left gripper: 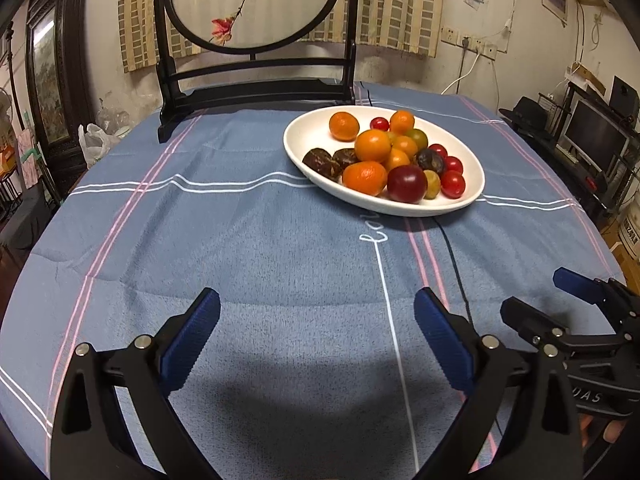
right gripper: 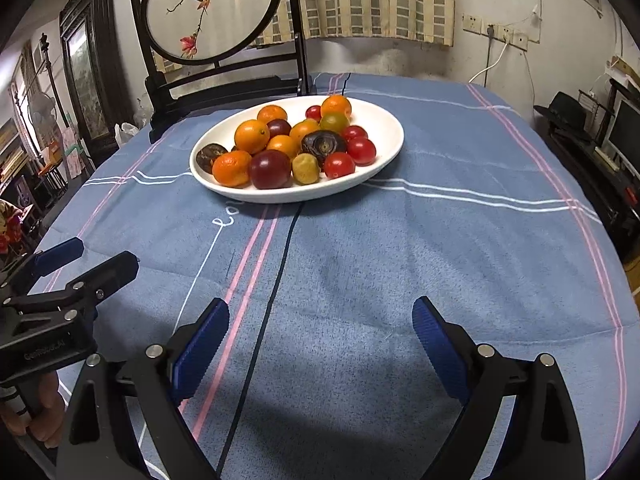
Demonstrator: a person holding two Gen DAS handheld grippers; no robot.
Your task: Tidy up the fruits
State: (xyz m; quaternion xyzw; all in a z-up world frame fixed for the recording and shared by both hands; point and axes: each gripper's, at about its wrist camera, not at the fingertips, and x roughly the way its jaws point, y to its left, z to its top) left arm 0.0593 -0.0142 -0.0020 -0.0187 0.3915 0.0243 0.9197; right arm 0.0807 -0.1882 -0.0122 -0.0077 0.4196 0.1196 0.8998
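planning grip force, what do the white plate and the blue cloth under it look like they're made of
White plate: likely glazed ceramic, smooth and glossy with soft highlights, though melamine can't be ruled out. Blue cloth: woven, slightly napped fabric, matte, with wrinkles and woven stripes.

plate (right gripper: pixel 384 128) on tablecloth (right gripper: pixel 440 240), far centre | fruits (right gripper: pixel 288 144) heaped in plate | screen stand (right gripper: pixel 224 88) behind plate, far left | left gripper (left gripper: pixel 316 308) and right gripper (right gripper: pixel 320 316) side by side, near edge, before plate

Striped blue tablecloth (left gripper: pixel 248 240), white dish (left gripper: pixel 312 136)
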